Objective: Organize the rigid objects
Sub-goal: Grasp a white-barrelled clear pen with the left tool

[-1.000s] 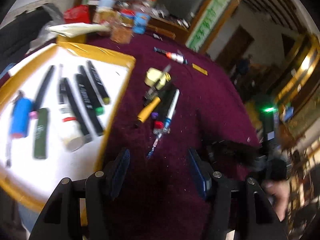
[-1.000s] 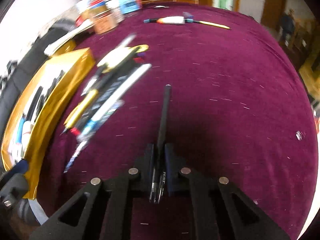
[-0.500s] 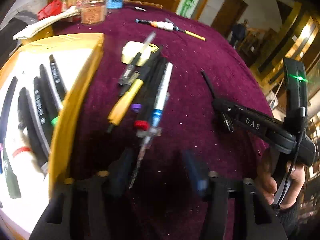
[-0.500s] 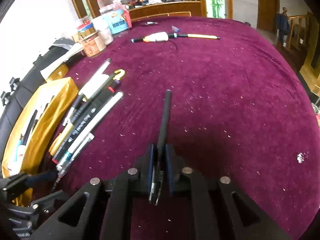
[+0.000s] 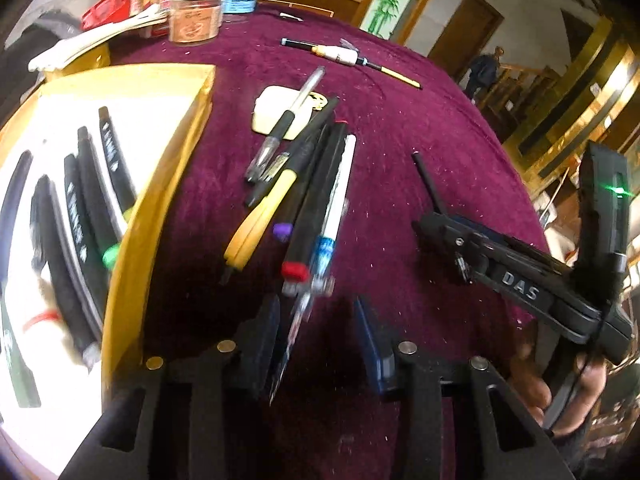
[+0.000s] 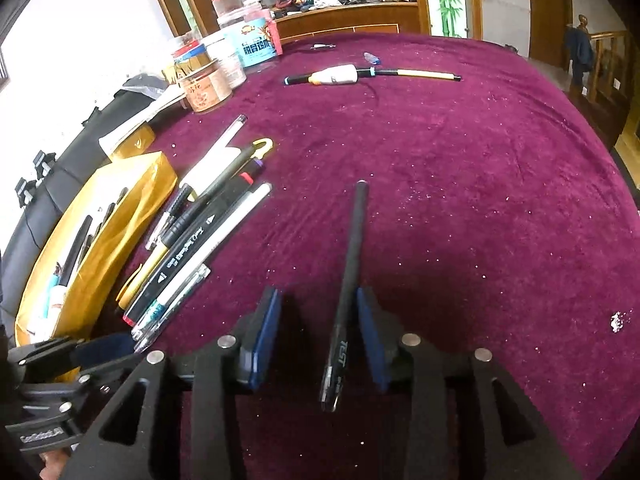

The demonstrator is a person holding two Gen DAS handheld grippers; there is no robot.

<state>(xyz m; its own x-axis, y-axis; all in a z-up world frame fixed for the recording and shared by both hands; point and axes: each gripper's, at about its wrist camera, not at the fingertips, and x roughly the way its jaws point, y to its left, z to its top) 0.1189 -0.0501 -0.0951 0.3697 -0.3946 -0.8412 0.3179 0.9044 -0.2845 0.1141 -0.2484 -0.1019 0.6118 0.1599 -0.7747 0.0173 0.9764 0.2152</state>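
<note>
A pile of pens and markers (image 5: 304, 184) lies on the maroon tablecloth, also in the right wrist view (image 6: 200, 236). My left gripper (image 5: 316, 344) is open, its jaws on either side of the tip of a clear blue pen (image 5: 320, 264) at the pile's near end. My right gripper (image 6: 316, 332) is open; a black pen (image 6: 352, 264) lies on the cloth between its jaws, close to the right pad. That gripper and pen also show in the left wrist view (image 5: 432, 196). A gold-rimmed white tray (image 5: 168, 184) at left holds several black markers (image 5: 92, 196).
Jars and tins (image 6: 224, 68) stand at the table's far left edge. A white-bodied tool and a yellow pencil (image 6: 372, 74) lie at the far side. A cream card (image 5: 276, 116) lies under the pile's far end.
My right gripper has opened and let go of the black pen, which now rests on the cloth. My left gripper has moved in to the near end of the pen pile.
</note>
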